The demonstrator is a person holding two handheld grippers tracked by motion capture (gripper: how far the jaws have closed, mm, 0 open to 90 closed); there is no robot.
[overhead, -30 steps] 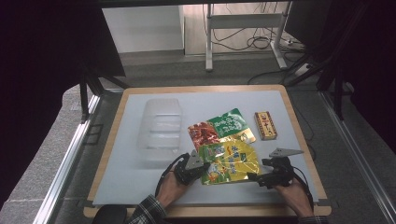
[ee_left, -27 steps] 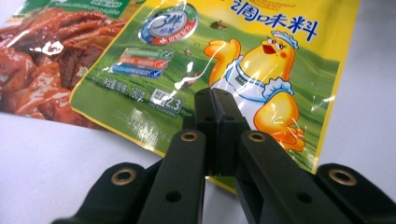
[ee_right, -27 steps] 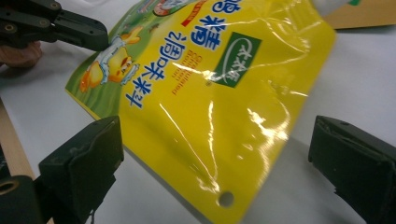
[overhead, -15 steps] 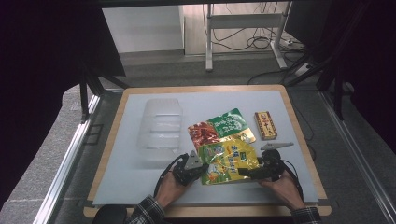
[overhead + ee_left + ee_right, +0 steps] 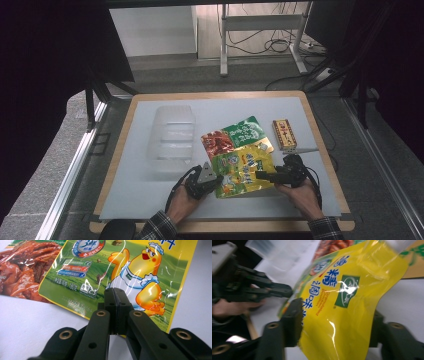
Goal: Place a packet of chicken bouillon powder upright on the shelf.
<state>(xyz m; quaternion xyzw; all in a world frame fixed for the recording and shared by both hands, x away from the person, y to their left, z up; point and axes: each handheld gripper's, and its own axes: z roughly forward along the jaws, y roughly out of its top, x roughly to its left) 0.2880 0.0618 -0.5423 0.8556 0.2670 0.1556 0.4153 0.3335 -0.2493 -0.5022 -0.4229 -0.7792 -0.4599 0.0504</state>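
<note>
My left gripper [image 5: 216, 181] is clenched on the near-left edge of the yellow pouch [image 5: 242, 170]; its own view shows the jaws pinched together on that pouch [image 5: 130, 277], just under the printed chicken. My right gripper [image 5: 264, 175] has the pouch's right side between its jaws, which have just been closing. In the right gripper view the pouch [image 5: 342, 312] sits between them, but I cannot tell whether the pads press on it. The pouch lies at the near middle of the counter [image 5: 135, 195], overlapping a red-and-green pouch [image 5: 235, 136]. A clear tray [image 5: 171, 135] sits to the left and a small box [image 5: 284, 134] to the right.
</note>
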